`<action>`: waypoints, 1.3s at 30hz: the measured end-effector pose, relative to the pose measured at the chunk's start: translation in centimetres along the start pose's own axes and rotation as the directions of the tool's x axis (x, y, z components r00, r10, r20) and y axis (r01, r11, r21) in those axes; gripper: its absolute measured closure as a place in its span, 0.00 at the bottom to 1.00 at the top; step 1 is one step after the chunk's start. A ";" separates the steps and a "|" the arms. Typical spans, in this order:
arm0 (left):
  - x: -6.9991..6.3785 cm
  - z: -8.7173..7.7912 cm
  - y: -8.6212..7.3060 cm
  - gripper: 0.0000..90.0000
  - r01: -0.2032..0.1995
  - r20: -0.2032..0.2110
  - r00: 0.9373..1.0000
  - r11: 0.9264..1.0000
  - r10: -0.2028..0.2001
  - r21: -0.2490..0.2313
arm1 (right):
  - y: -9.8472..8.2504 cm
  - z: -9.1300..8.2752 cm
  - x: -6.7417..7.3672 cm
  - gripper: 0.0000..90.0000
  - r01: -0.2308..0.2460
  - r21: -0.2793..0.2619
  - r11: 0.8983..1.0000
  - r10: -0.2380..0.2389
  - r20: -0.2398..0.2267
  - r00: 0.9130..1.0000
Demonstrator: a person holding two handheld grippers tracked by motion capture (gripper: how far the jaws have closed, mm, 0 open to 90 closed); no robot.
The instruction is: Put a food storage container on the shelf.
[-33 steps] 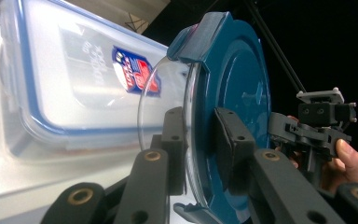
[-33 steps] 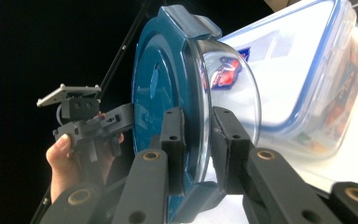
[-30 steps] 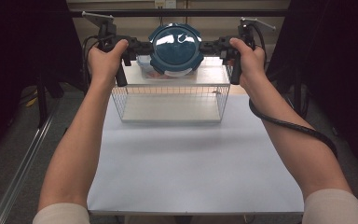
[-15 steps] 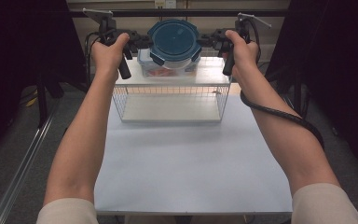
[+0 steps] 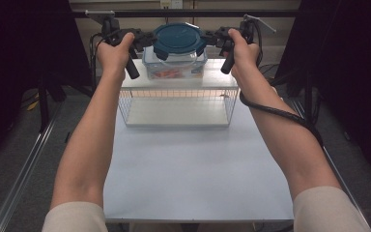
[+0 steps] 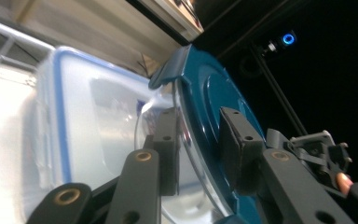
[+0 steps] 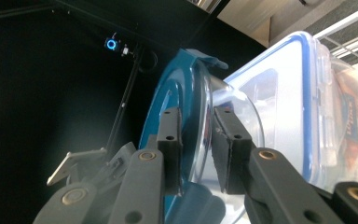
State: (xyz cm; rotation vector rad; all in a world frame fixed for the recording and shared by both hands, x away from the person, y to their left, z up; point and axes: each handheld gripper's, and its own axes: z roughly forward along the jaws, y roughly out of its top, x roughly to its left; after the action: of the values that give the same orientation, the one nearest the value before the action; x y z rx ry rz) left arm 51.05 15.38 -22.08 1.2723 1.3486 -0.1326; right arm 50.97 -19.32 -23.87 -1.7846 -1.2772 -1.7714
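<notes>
Forearms in pale sleeves rise from the bottom corners of the high view, over a bare white table (image 5: 193,164). Wire basket (image 5: 176,104), centre frame, sits on the table's far part, with a white shelf across its top. Rectangular clear box (image 5: 176,67) with a blue-edged lid rests on that shelf, upper centre; orange contents show through its wall. Round glass container with a teal lid (image 5: 178,41) sits directly on the box, top centre. Left gripper (image 5: 142,41), upper left, reaches the container's left edge; in the left gripper view its jaws have just been opening, with the teal rim between them, one pad looking clear of it. Right gripper (image 5: 211,38), upper right, straddles the opposite edge at a narrow gap; whether its pads (image 7: 170,140) press the rim cannot be told.
</notes>
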 end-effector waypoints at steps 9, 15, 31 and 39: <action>-0.1 -0.5 -0.1 0.76 -0.042 -0.015 0.999 0.999 0.042 -0.008 | -0.3 0.7 0.1 0.82 0.024 -0.045 0.999 -0.023 0.008 1.000; -0.4 -1.3 -0.7 0.75 -0.063 -0.009 0.998 0.998 0.063 -0.003 | -0.7 0.8 0.2 0.82 0.042 -0.066 0.997 -0.041 0.014 0.999; -0.6 -1.4 -0.8 0.75 -0.049 -0.022 0.999 0.999 0.049 -0.001 | -1.1 1.0 0.8 0.81 0.093 -0.089 0.992 -0.088 0.060 0.994; 0.1 -0.5 -0.1 0.76 -0.019 -0.013 1.000 0.999 0.019 -0.035 | -0.7 1.6 0.6 0.81 0.096 -0.107 0.990 -0.090 0.059 0.994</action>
State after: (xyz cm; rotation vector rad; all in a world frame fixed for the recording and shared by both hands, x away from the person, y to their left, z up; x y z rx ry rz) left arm 50.71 15.76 -22.12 1.2579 1.3439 -0.0871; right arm 51.36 -17.48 -23.88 -1.8721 -1.3279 -1.8892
